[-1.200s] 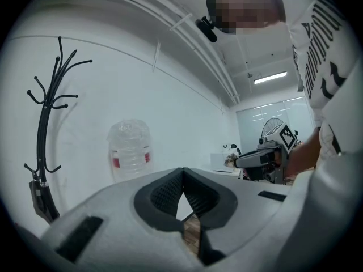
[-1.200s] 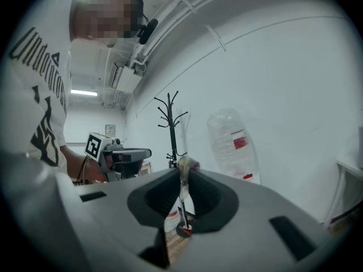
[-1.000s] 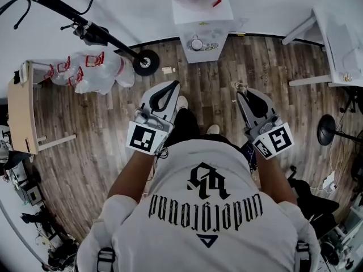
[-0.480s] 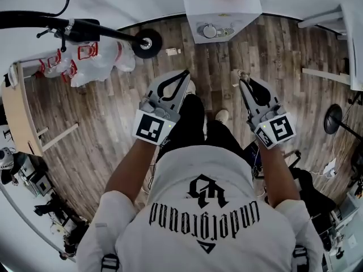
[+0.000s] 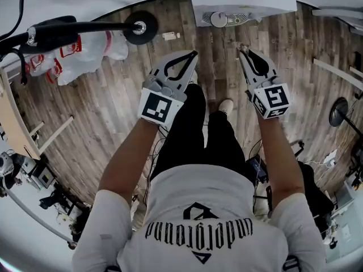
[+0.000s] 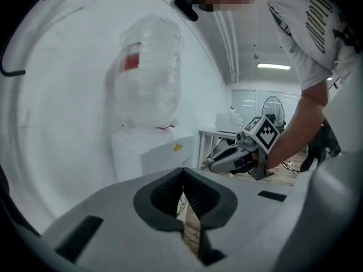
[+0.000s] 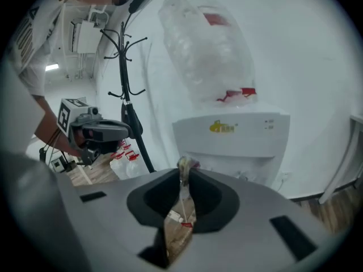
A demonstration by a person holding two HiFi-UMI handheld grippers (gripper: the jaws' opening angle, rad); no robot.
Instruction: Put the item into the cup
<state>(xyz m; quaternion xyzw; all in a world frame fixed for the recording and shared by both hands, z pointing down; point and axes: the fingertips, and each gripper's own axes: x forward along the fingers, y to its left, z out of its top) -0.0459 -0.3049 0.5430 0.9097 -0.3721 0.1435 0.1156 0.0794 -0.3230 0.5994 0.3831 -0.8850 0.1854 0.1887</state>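
Item (image 7: 184, 166) — a small crumpled packet, pinched near its upper end between the closed tips of the right gripper (image 5: 243, 50), the rest of it trailing back between the jaws; carried in the air in front of the water dispenser (image 5: 241, 4), near its front face but apart from it. Left gripper (image 5: 194, 54): jaws brought together on nothing (only a sliver of wooden floor (image 5: 113, 95) shows through the slit), held beside the right one and likewise facing the dispenser. Cup: not to be found in any view, neither on the dispenser nor on the floor before it. Progress, as judged: the pick-up is done and the grip looks firm; all of the placing is left — a cup must be found and reached, the packet brought over its mouth, and the right jaws let go
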